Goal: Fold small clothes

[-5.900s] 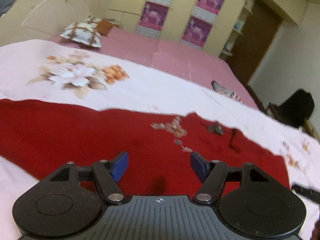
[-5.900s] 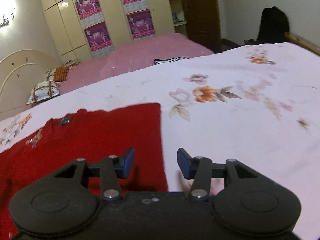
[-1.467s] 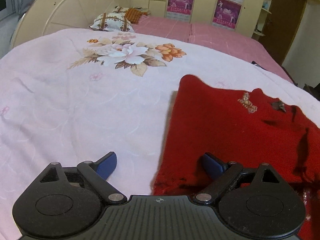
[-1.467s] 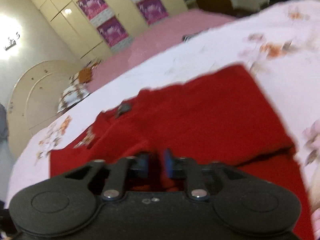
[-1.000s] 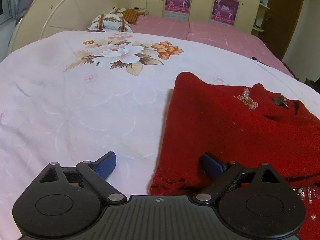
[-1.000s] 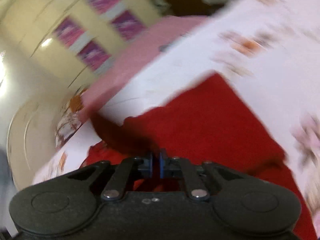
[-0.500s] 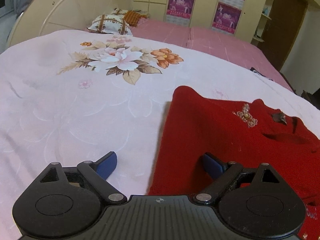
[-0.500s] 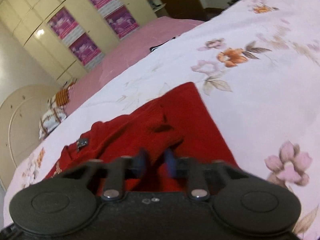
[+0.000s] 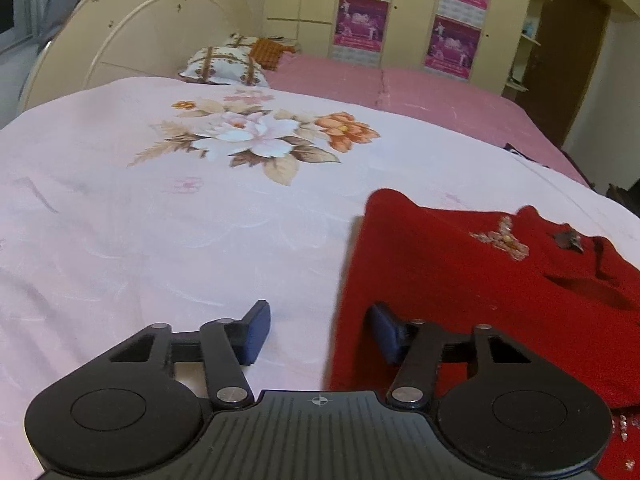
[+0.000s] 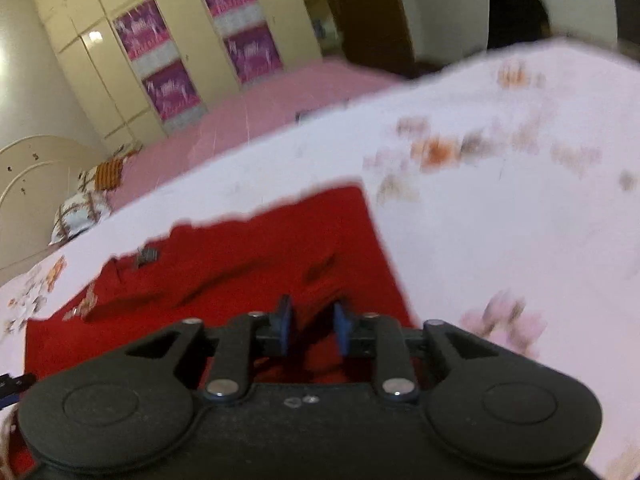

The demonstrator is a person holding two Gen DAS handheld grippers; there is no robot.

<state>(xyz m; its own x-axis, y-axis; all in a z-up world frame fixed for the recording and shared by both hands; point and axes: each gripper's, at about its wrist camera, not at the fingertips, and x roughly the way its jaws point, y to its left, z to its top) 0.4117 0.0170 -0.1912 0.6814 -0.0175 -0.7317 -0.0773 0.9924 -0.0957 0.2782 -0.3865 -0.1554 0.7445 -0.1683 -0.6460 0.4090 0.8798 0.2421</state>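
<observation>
The left gripper [image 9: 318, 334] tilts down toward the bed, straddling the left edge of the red sweater [image 9: 460, 280]: its left finger [image 9: 256, 332] sits over the bare floral sheet [image 9: 160, 220], its right finger over red knit. Its jaws are closing, half apart, with the sweater's edge between them but neither pad pressing on it. The right gripper [image 10: 310, 328] also points downward, over the sweater's near right part; its view is blurred. Its jaws are opening, a narrow gap, with a raised ridge of red fabric in the gap; whether the pads touch it I cannot tell. The sweater lies flat on the sheet, its long axis running left to right across the bed, its neckline with the beaded trim [image 9: 502, 238] and small dark tag [image 9: 568, 239] on its far edge, toward the pink bedding [image 9: 420, 92]. A patterned pillow [image 9: 222, 66] rests far beyond the sweater, by the headboard [image 9: 132, 32].
</observation>
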